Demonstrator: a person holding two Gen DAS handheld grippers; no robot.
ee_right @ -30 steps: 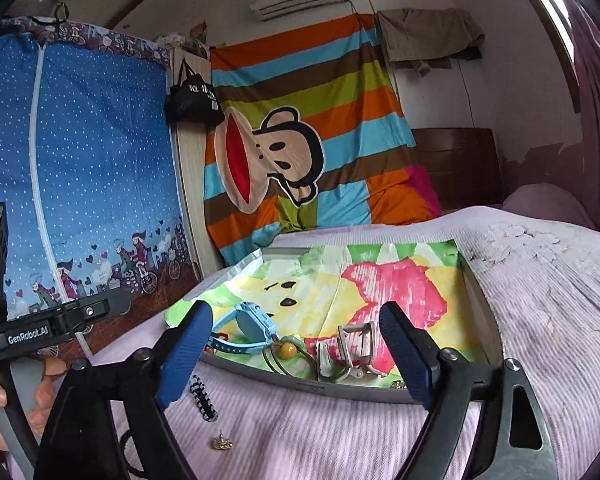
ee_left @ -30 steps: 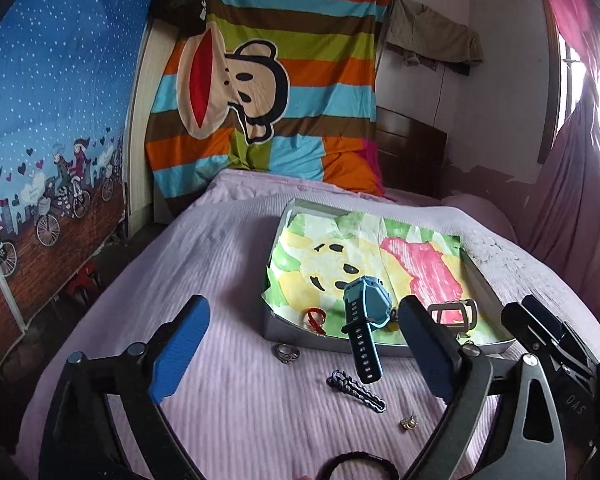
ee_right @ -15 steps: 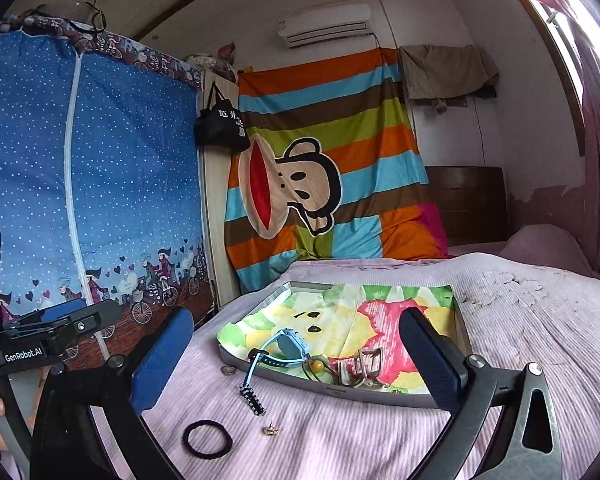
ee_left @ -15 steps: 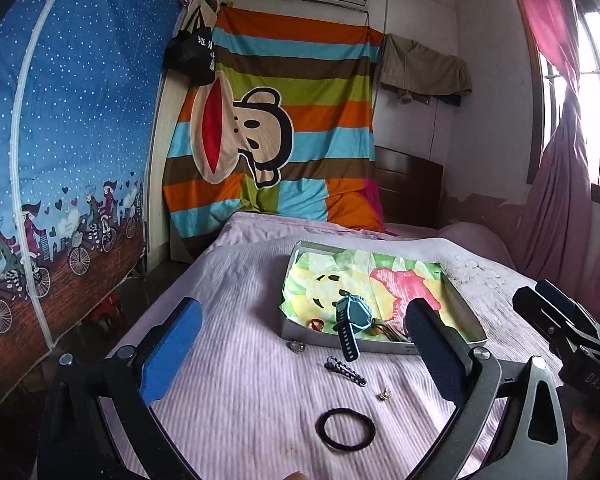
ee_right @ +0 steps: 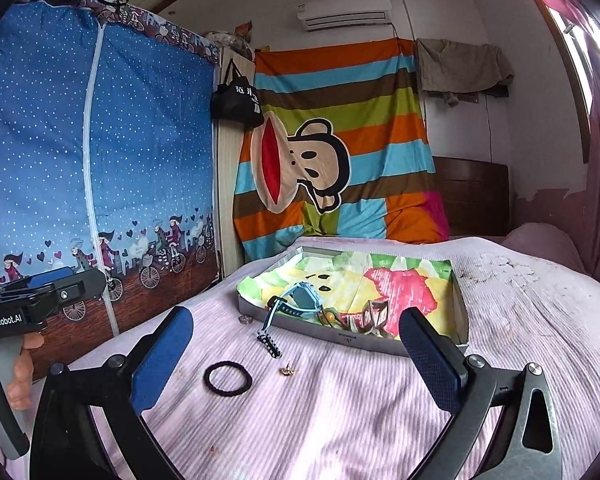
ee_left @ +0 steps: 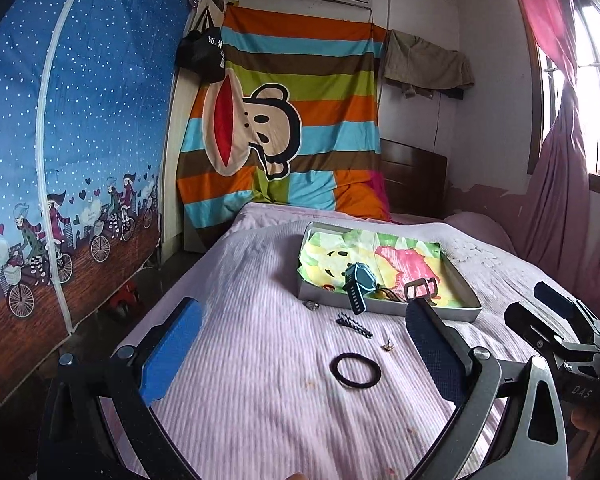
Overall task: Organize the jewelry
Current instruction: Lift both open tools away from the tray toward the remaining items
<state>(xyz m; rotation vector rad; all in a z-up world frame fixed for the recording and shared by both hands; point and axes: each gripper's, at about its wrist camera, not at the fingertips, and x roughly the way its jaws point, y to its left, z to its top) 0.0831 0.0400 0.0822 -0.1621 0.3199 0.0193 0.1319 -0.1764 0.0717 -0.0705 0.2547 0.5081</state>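
Both claws hang above a bed covered with a pale purple ribbed sheet. The left claw stands wide, its blue pads far apart, and nothing is between them. The right claw has just been opening; now it is also wide, and it holds nothing.

On the bed lies a shallow grey tray lined with a bright cartoon paper. In the near part of the tray there is a blue watch; its strap hangs over the front wall of the tray and reaches down to the sheet. Beside the watch, inside the tray, lie a pale hair clip, a small red piece and some thin dark loops with an orange bead.

Some pieces are outside the tray, on the sheet in front of it. A small ring lies just beside the front wall. A black beaded clip lies near the end of the watch strap. A small gold earring is a little nearer to the claws, and a black hair tie is the nearest of all.

In the right wrist view a hand grips the handle of the left claw at the left edge.
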